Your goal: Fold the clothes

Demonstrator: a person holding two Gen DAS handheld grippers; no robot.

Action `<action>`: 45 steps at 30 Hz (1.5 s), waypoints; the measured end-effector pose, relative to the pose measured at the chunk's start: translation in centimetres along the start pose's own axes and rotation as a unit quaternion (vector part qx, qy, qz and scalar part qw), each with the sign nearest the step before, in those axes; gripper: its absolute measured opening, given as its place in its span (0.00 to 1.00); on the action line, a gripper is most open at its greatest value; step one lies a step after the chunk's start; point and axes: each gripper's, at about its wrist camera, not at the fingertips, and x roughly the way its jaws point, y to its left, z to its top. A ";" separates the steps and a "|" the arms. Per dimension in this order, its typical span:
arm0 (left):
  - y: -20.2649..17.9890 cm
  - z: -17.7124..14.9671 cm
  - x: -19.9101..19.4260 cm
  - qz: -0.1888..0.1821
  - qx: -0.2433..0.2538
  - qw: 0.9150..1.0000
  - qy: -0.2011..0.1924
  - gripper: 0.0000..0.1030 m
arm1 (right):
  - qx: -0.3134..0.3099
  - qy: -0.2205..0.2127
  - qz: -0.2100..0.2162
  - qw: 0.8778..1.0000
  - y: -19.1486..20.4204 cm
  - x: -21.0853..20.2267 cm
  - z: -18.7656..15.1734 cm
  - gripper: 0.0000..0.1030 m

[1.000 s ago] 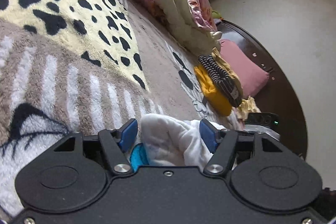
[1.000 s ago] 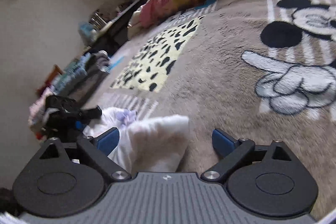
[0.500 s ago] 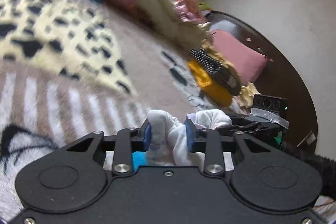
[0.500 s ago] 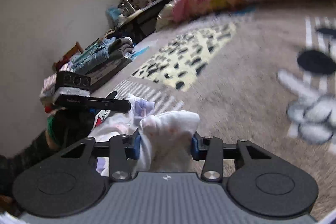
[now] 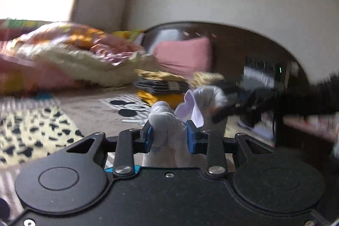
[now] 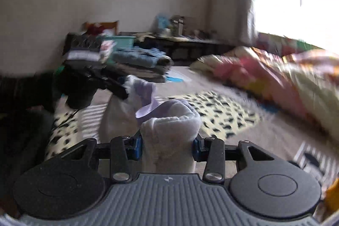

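White garment, soft bunched terry between both tools' blue pads.

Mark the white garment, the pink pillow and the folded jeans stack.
white garment (image 5: 165,120): left wrist view, bunched fold between the jaws.
pink pillow (image 5: 186,54): left wrist view, front face.
folded jeans stack (image 6: 144,56): right wrist view, top layer.

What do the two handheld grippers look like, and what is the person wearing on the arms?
The left gripper has a smooth black body, round caps, silver screws and blue pads. The right gripper is black with a ribbed grey plate and blue pads. The blurred sleeve behind the right gripper looks dark.
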 end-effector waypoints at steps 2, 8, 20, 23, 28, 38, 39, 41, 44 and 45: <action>-2.5 0.5 -0.8 -0.009 0.044 0.999 0.021 0.29 | -0.048 0.003 0.000 0.999 3.2 -1.4 0.3 0.42; -12.2 -2.4 -0.5 -0.032 0.202 0.967 0.152 0.29 | -0.211 0.058 -0.003 0.976 13.0 -3.7 -2.6 0.42; -16.4 -5.3 -0.5 -0.025 0.184 0.960 0.208 0.29 | -0.297 0.141 -0.010 0.945 19.4 -1.9 -8.6 0.44; -13.9 -1.8 -2.8 -0.013 0.110 0.985 0.132 0.30 | -0.291 0.140 -0.015 0.946 19.2 -2.2 -8.3 0.44; -10.1 0.4 1.0 0.059 0.043 0.993 0.091 0.30 | -0.258 0.139 -0.016 0.956 19.4 -2.6 -8.6 0.45; -14.2 -7.5 6.9 0.067 0.143 0.965 0.207 0.29 | -0.065 0.109 -0.009 0.992 16.3 -6.2 -5.4 0.32; -14.4 -7.8 7.1 0.071 0.149 0.964 0.206 0.29 | -0.040 0.082 -0.028 0.995 15.4 -6.7 -4.6 0.32; -14.7 -8.2 7.8 0.079 0.165 0.962 0.205 0.29 | -0.021 0.032 -0.083 0.996 13.8 -5.5 -3.7 0.33; -14.9 -8.5 7.2 0.088 0.174 0.961 0.199 0.29 | -0.036 0.051 -0.114 0.991 13.2 -0.6 -4.3 0.34; -14.9 -9.1 7.1 0.091 0.182 0.959 0.199 0.29 | -0.035 0.101 -0.116 0.987 12.9 1.7 -6.0 0.35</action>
